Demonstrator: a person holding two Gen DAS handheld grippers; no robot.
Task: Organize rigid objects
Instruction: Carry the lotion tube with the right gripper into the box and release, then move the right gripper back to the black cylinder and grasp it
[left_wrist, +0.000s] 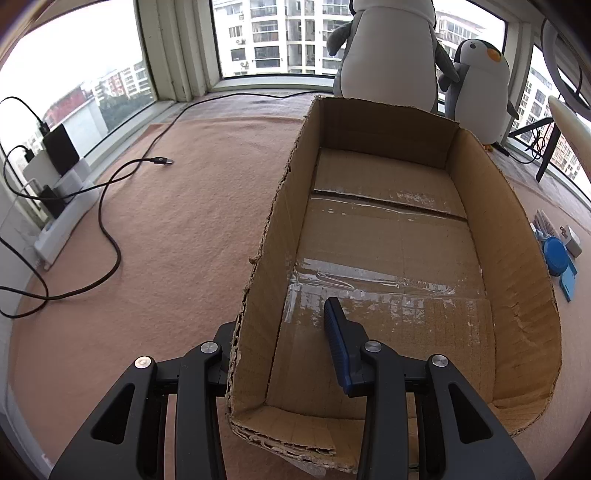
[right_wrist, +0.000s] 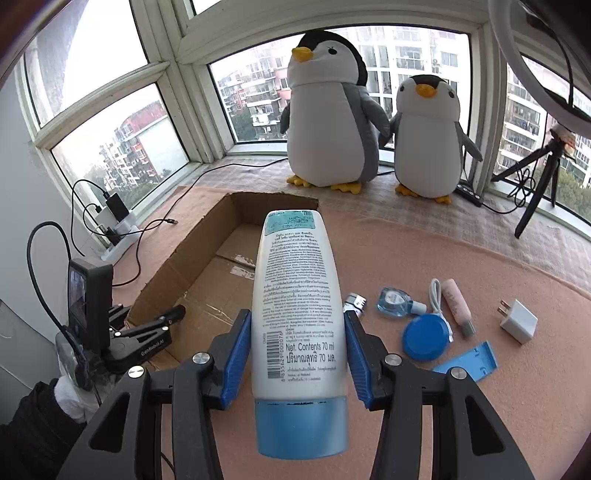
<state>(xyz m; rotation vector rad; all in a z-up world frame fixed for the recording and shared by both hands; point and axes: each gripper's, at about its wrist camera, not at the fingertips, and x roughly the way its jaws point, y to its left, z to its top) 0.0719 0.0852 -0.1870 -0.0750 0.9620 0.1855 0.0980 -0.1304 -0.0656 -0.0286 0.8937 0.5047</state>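
Left wrist cam: the left gripper (left_wrist: 286, 354) has its jaws spread wide, straddling the left wall of the cardboard box (left_wrist: 280, 236), one finger outside and the blue-padded one inside. It's not pinching anything as far as I can see. Only old tape shows on the box floor. The box sits on a pinkish blanket (left_wrist: 177, 221) with a black cable (left_wrist: 110, 243) snaking across it toward a white power strip (left_wrist: 62, 206) by the window.

Right wrist cam: the right gripper (right_wrist: 297, 350) is pinching a white tube (right_wrist: 297, 306) with a blue cap, cap end toward the camera. The label reads "Net. Contents 70 ml" plus Thai text and a barcode; the small print is too tiny to read. The tube is held up over the near right edge of the box. On the blanket to the right: small blue bottle (right_wrist: 395, 301), round blue lid (right_wrist: 424, 336), pink tube (right_wrist: 458, 306), white plug adapter (right_wrist: 519, 320), blue plastic piece (right_wrist: 469, 360). Two plush penguins (right_wrist: 332, 110) stand by the bay window (right_wrist: 122, 147), apartment blocks outside. The other gripper's arm reads "GenRobot.AI".
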